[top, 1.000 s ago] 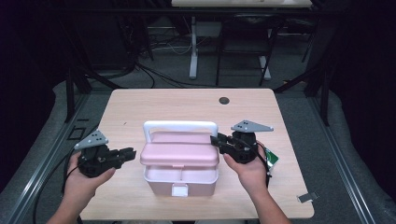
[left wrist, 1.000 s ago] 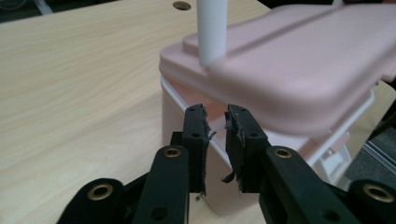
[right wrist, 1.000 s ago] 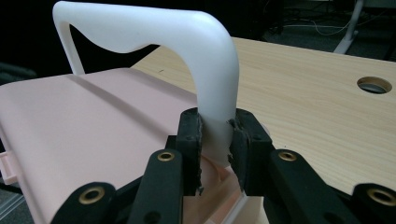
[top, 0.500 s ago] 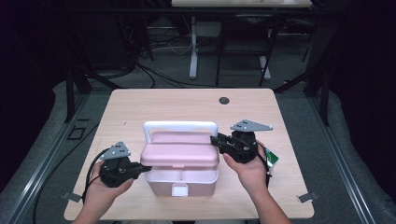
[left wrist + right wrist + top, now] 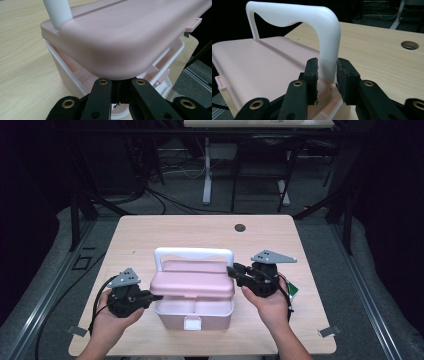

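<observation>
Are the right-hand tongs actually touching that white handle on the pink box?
Cannot tell. In the right gripper view the right tongs straddle the white handle at its base; one pad looks against it, but a thin gap may remain at the other.

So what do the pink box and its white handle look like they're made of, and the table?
Pink box and white handle: probably moulded plastic, with a smooth matte sheen and rounded edges. Table: pale wood-grain top, possibly laminate.
</observation>
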### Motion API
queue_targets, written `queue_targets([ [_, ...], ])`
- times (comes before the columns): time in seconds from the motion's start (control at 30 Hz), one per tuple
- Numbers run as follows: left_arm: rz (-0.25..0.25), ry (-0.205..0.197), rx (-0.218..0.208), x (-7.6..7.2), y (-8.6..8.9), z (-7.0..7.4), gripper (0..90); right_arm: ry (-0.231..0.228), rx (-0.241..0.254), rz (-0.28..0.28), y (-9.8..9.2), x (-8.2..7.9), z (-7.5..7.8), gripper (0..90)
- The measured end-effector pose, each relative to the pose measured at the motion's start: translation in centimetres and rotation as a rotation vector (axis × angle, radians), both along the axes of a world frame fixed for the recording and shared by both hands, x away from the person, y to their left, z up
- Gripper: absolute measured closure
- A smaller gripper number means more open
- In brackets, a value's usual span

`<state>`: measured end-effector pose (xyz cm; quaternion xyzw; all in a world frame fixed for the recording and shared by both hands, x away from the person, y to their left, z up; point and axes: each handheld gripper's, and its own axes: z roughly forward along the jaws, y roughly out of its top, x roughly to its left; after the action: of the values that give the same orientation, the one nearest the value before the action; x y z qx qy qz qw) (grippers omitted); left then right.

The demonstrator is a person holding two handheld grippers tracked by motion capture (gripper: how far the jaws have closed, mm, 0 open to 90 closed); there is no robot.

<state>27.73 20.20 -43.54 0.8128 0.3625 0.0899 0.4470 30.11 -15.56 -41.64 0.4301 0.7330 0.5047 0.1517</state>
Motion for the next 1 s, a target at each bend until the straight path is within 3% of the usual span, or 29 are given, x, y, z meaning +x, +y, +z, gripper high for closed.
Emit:
queue_targets([
  [0.27,0.009,-0.011,0.003,1.0,-0.2,1.7,89.6,-0.018,0.021,-0.034,-2.0,-2.3,-0.3,76.2],
  [0.4,0.018,-0.016,0.005,1.6,-0.3,2.6,89.6,-0.005,-0.006,-0.014,-2.0,-3.1,-1.3,84.3],
  [0.53,0.03,-0.021,0.008,2.4,-0.4,3.5,89.6,0.008,-0.025,0.011,-1.5,-3.6,-2.2,90.0],
  [1.0,0.065,-0.032,0.008,4.0,-0.7,5.0,89.7,0.042,-0.097,0.089,1.9,-4.3,-5.1,90.0],
])
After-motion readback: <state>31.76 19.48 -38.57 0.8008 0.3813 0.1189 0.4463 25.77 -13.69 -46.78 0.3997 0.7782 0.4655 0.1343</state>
